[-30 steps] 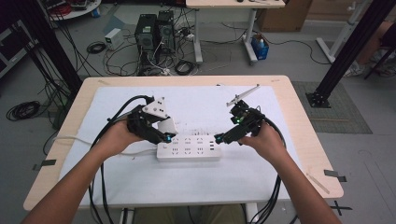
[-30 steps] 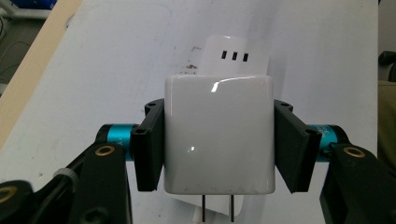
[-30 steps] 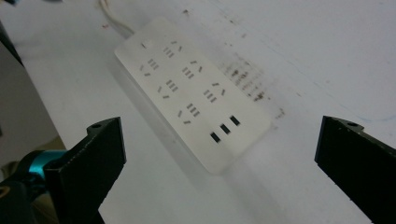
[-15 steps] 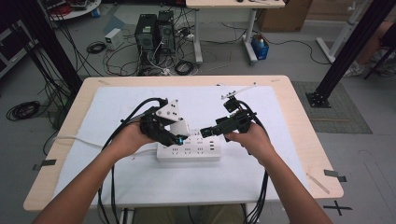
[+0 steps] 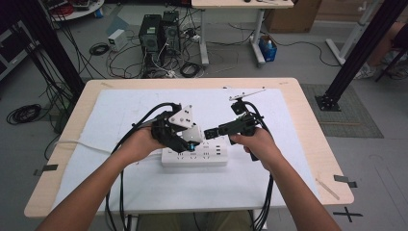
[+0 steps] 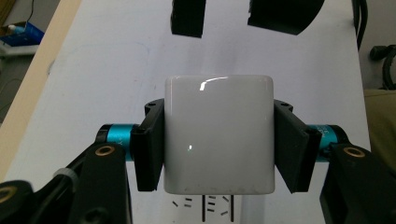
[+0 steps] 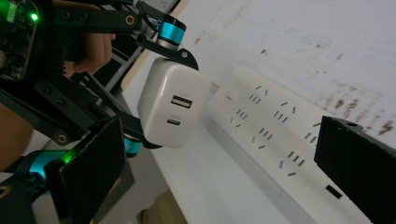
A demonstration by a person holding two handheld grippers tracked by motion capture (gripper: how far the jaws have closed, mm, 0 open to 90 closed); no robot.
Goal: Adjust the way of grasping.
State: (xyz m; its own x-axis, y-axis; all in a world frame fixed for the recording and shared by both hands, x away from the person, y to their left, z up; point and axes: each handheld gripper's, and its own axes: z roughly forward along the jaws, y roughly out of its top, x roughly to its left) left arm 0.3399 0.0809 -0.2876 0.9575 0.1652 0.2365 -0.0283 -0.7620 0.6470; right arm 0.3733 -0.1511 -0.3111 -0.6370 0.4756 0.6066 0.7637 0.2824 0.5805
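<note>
A white USB charger block (image 6: pixel 218 140) is clamped sideways between the pads of my left gripper (image 6: pixel 219 149), its two ports facing the right gripper view (image 7: pixel 173 109). Below it on the white mat lies a white power strip (image 5: pixel 195 157), whose socket slots show under the block (image 6: pixel 210 207). In the high view my left gripper (image 5: pixel 190 143) hovers over the strip's left half. My right gripper (image 5: pixel 211 132) points left toward the charger, jaws apart with nothing between them (image 7: pixel 224 168). The strip's sockets (image 7: pixel 271 135) run between its jaws.
A white mat (image 5: pixel 120 115) covers most of the wooden table (image 5: pixel 308 125). Black cables trail from both grippers toward the front edge. A white cord (image 5: pixel 77 143) leaves the strip to the left. Computer towers (image 5: pixel 156 33) and loose cables stand on the floor beyond.
My left gripper has carried the charger to the right, over the power strip. The right gripper has shifted slightly left toward it, jaws still apart.
</note>
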